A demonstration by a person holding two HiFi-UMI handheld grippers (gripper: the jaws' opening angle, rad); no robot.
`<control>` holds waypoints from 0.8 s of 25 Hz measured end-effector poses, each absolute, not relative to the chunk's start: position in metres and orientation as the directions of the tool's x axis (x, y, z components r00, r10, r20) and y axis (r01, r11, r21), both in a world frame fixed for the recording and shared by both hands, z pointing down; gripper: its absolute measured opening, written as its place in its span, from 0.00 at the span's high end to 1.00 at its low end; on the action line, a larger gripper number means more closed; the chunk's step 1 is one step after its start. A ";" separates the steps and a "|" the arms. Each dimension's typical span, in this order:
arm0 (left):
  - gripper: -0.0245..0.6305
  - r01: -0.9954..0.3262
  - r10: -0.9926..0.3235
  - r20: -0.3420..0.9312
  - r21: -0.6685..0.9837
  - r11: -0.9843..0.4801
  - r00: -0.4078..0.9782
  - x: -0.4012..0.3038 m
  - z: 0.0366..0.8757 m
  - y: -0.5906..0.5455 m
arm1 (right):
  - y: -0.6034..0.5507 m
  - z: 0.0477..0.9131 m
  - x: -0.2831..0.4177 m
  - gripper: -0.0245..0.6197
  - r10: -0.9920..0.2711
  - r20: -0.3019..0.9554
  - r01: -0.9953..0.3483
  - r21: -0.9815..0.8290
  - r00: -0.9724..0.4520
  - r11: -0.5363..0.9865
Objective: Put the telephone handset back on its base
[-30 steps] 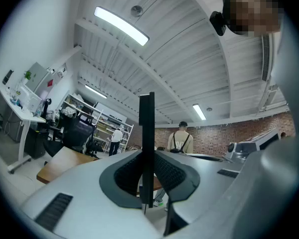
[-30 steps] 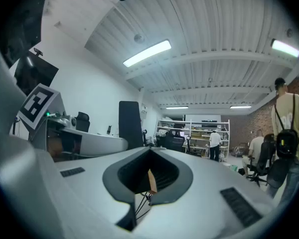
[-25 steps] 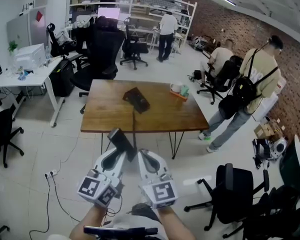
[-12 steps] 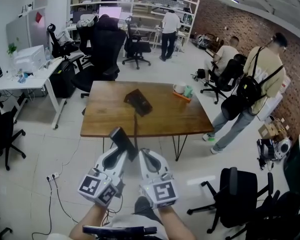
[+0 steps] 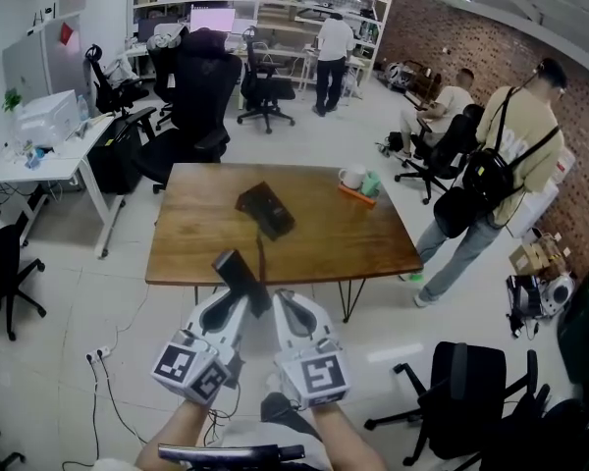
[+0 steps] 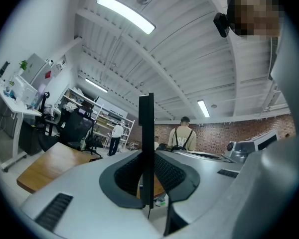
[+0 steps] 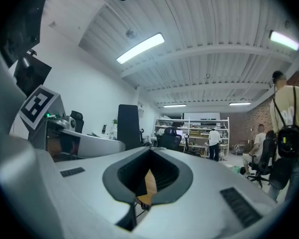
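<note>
The black telephone base (image 5: 267, 210) lies in the middle of the wooden table (image 5: 191, 238) ahead of me. A thin cord (image 5: 260, 253) runs from it toward my grippers. My left gripper (image 5: 243, 300) is shut on the black handset (image 5: 238, 276), which sticks up and forward from its jaws, short of the table's near edge. In the left gripper view the handset (image 6: 146, 133) stands edge-on as a narrow black bar between the pads of the left gripper (image 6: 148, 169). Beside it, my right gripper (image 5: 287, 307) is shut with nothing in it; in its own view the right gripper (image 7: 148, 177) shows only a sliver of gap.
A white cup (image 5: 350, 177) and a green object (image 5: 366, 181) sit at the table's far right corner. A person with a backpack (image 5: 491, 180) stands right of the table. Black office chairs (image 5: 201, 96) stand behind it, another (image 5: 466, 386) at my right. A white desk (image 5: 39, 150) is at left.
The table has come a little nearer and lower in the head view. Both grippers keep their pose, the left still holding the handset.
</note>
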State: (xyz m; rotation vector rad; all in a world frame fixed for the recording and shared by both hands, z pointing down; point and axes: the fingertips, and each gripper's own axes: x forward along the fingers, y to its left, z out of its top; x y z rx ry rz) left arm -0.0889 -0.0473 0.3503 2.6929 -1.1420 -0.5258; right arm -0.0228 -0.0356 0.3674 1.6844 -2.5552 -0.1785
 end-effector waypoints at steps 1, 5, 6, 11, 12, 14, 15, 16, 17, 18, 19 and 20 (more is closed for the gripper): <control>0.86 -0.662 -0.722 -0.251 0.291 -0.691 0.644 -0.086 0.351 -0.054 | -0.042 0.368 -0.021 0.96 -0.917 0.007 -0.907 0.145 -0.399 0.396; 0.86 -0.657 -0.723 -0.236 0.305 -0.689 0.649 -0.073 0.355 -0.080 | -0.066 0.376 -0.008 0.96 -0.917 0.026 -0.905 0.148 -0.399 0.398; 0.86 -0.656 -0.723 -0.231 0.308 -0.689 0.651 -0.071 0.357 -0.086 | -0.072 0.377 -0.006 0.96 -0.917 0.030 -0.906 0.146 -0.398 0.397; 0.86 -0.655 -0.728 -0.206 0.327 -0.681 0.654 -0.059 0.367 -0.116 | -0.101 0.384 0.006 0.96 -0.918 0.043 -0.910 0.121 -0.394 0.396; 0.86 -0.656 -0.729 -0.200 0.329 -0.679 0.655 -0.057 0.369 -0.122 | -0.106 0.385 0.009 0.96 -0.917 0.046 -0.910 0.120 -0.395 0.398; 0.86 -0.661 -0.733 -0.188 0.331 -0.674 0.654 -0.052 0.373 -0.133 | -0.117 0.388 0.015 0.96 -0.916 0.051 -0.908 0.124 -0.398 0.401; 0.86 -0.664 -0.736 -0.182 0.332 -0.670 0.652 -0.050 0.374 -0.138 | -0.122 0.389 0.017 0.96 -0.916 0.053 -0.907 0.123 -0.399 0.402; 0.86 -0.667 -0.739 -0.177 0.333 -0.667 0.651 -0.048 0.375 -0.144 | -0.128 0.390 0.020 0.96 -0.916 0.054 -0.908 0.120 -0.399 0.402; 0.86 -0.670 -0.741 -0.171 0.334 -0.663 0.649 -0.047 0.376 -0.150 | -0.135 0.392 0.022 0.96 -0.916 0.055 -0.908 0.117 -0.398 0.402; 0.86 -0.673 -0.744 -0.165 0.333 -0.660 0.648 -0.046 0.377 -0.156 | -0.141 0.393 0.023 0.96 -0.916 0.057 -0.908 0.114 -0.398 0.402; 0.86 -0.677 -0.746 -0.159 0.331 -0.657 0.646 -0.045 0.378 -0.162 | -0.148 0.394 0.025 0.96 -0.916 0.058 -0.909 0.113 -0.398 0.402; 0.86 -0.680 -0.748 -0.154 0.330 -0.654 0.645 -0.043 0.379 -0.168 | -0.154 0.395 0.026 0.96 -0.916 0.059 -0.909 0.114 -0.398 0.402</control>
